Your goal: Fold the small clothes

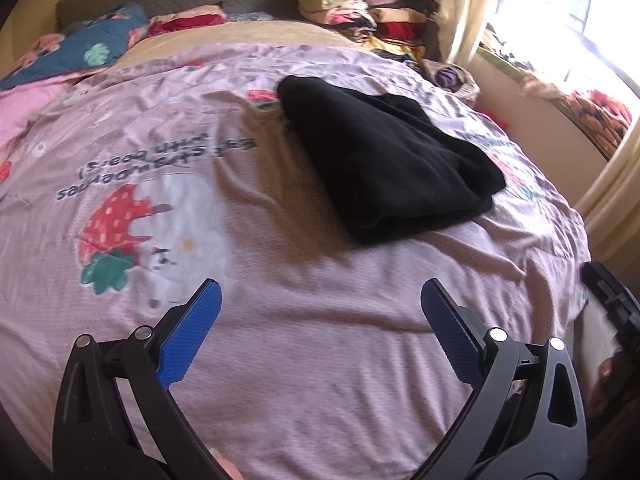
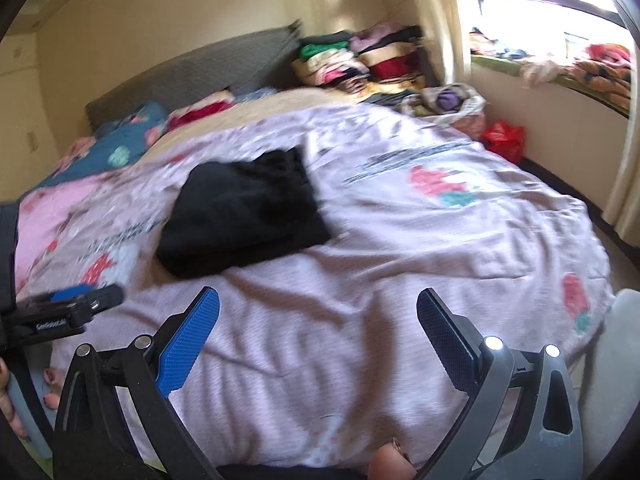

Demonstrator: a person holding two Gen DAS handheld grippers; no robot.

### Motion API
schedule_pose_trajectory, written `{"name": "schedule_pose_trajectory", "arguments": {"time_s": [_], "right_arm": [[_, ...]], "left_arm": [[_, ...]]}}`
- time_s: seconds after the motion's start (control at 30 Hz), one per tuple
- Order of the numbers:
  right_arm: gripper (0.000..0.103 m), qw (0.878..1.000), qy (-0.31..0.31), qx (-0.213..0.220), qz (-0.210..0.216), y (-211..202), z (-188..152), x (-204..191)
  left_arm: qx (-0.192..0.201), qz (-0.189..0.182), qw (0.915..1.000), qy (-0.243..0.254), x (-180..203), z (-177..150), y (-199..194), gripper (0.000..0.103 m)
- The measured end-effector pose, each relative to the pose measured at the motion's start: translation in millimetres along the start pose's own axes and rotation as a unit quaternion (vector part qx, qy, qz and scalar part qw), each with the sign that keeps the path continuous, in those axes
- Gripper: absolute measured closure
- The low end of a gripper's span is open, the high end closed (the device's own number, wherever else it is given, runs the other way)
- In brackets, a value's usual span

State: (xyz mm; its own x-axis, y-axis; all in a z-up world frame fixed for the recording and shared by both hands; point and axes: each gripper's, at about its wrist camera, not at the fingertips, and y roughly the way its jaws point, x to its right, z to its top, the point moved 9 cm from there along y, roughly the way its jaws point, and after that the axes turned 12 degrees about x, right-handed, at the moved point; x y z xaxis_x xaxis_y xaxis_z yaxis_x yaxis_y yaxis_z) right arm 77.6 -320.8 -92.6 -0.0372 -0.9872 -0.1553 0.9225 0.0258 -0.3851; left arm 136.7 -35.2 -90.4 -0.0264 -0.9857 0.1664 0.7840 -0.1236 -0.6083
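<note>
Black garment (image 1: 384, 160) on pink bedspread (image 1: 280, 360), folded bundle, centre-right of left wrist frame, centre-left of right wrist frame (image 2: 244, 212). Long axis runs upper left to lower right in left view. Left gripper (image 1: 320, 312) wide, empty. Right gripper (image 2: 318, 320) wide, empty. Garment ahead of both, apart — neither clearly nearer.

Bare bedspread (image 1: 312, 360) around black garment (image 1: 384, 160); seemingly unobstructed

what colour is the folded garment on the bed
Black, plain with no pattern visible. The garment shows best in the left wrist view.
</note>
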Motion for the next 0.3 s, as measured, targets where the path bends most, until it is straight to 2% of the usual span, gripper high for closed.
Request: {"name": "schedule_pose_trajectory", "arguments": {"time_s": [0.07,0.13,0.17,0.23,0.3], "right_arm": [[0.005,0.999,0.027,0.015,-0.041,-8,11,44],[0.005,0.989,0.068,0.028,-0.125,-20,20,123],[0.005,0.982,0.088,0.036,-0.166,-27,20,163],[0.005,0.951,0.126,0.026,-0.282,-46,6,265],[0.005,0.914,0.157,-0.005,-0.375,-64,-21,358]], "left_arm": [[0.006,0.024,0.9994,-0.023,-32,8,0,0.009],[0.007,0.063,0.9962,-0.060,-84,16,-2,0.010],[0.010,0.092,0.9921,-0.085,-123,20,-6,0.010],[0.020,0.162,0.9802,-0.112,-198,24,-19,0.010],[0.027,0.253,0.9573,-0.137,-287,22,-42,0.010]]}}
